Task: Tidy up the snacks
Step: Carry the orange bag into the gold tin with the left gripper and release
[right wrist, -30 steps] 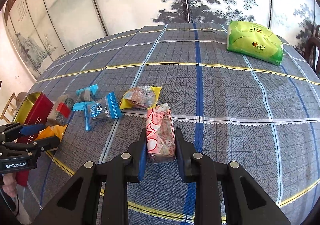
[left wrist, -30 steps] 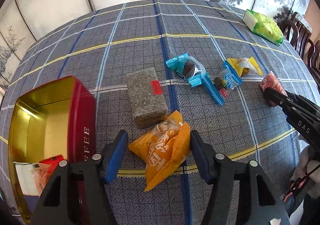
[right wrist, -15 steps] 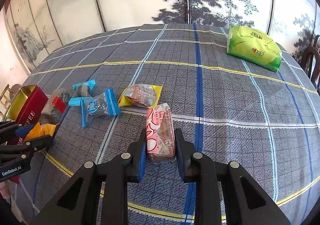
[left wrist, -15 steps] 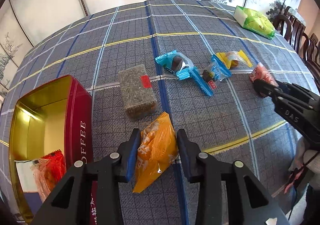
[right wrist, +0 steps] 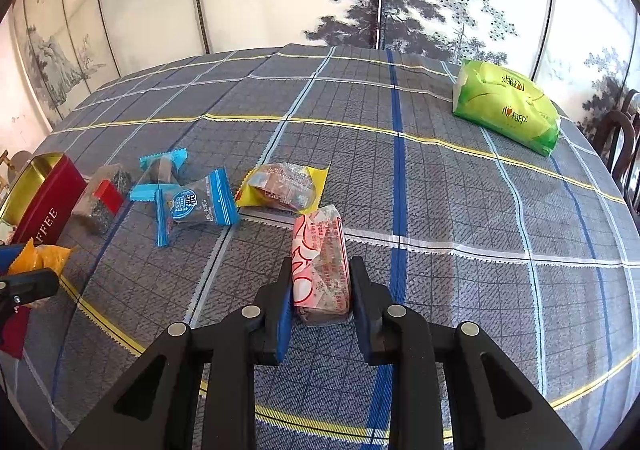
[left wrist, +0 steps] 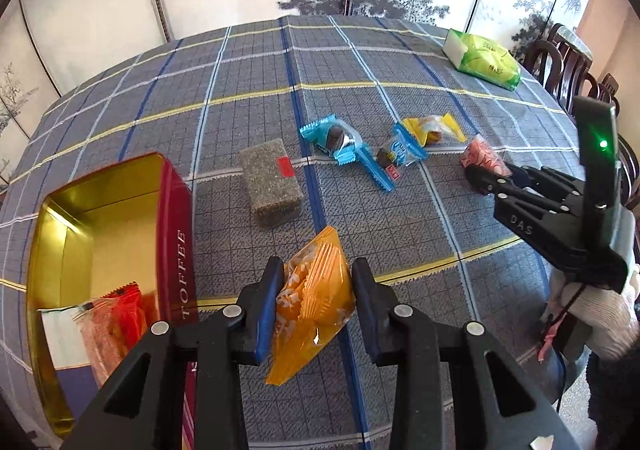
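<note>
The left claw [left wrist: 316,300] is squeezed tight on an orange snack bag [left wrist: 312,300]. The bag hangs between its two pads, just above the checked tablecloth [left wrist: 240,90]. At about nine o'clock from this claw sits the open red toffee tin [left wrist: 176,234], with a red snack packet [left wrist: 116,310] inside. At twelve o'clock lies a grainy brown block [left wrist: 272,182].

The right claw [right wrist: 320,292] is closed on a pink snack bar [right wrist: 320,270] that rests on the cloth. At eleven o'clock from it lies a yellow packet [right wrist: 284,186], and at ten o'clock two blue candies [right wrist: 192,194]. Far off at two o'clock sits a green pack [right wrist: 508,110].
</note>
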A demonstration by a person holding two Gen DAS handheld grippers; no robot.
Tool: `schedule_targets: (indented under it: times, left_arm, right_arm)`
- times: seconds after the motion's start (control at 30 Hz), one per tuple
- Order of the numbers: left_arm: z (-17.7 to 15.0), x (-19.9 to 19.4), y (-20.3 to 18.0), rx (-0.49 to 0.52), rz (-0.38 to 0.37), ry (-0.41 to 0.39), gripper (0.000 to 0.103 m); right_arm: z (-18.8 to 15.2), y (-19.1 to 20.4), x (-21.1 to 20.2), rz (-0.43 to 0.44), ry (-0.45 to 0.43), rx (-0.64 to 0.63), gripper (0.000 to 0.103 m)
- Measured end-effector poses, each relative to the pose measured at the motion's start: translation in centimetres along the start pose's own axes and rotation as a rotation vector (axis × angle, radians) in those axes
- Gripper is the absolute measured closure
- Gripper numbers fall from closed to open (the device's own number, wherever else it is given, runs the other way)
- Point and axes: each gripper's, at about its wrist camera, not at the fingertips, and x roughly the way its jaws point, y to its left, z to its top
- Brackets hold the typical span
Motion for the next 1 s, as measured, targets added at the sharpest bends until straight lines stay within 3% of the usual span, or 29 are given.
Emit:
schedule_targets:
  times: [0.23, 0.47, 0.83, 1.0]
  left_arm:
    - [0.5, -2.8, 1.3, 0.001, 0.028, -0.047, 0.071]
    - [1.2, -4.1, 5.6, -0.045, 0.108, -0.071, 0.071]
    - [1.8, -2.3, 15.1, -0.162, 0.234, -0.03, 0.071]
    - [1.9, -0.5, 17.7, -0.186, 0.272, 0.009, 0.071]
  right_arm:
    - [0.0, 0.1, 0.0, -0.003, 0.0, -0.003, 0.076]
    - [0.0, 0.1, 0.0, -0.006, 0.0, -0.005, 0.076]
    - [0.0, 0.1, 0.0, -0.008, -0.001, -0.007, 0.076]
    - [0.0, 0.2, 0.1, -0.008, -0.001, -0.008, 0.076]
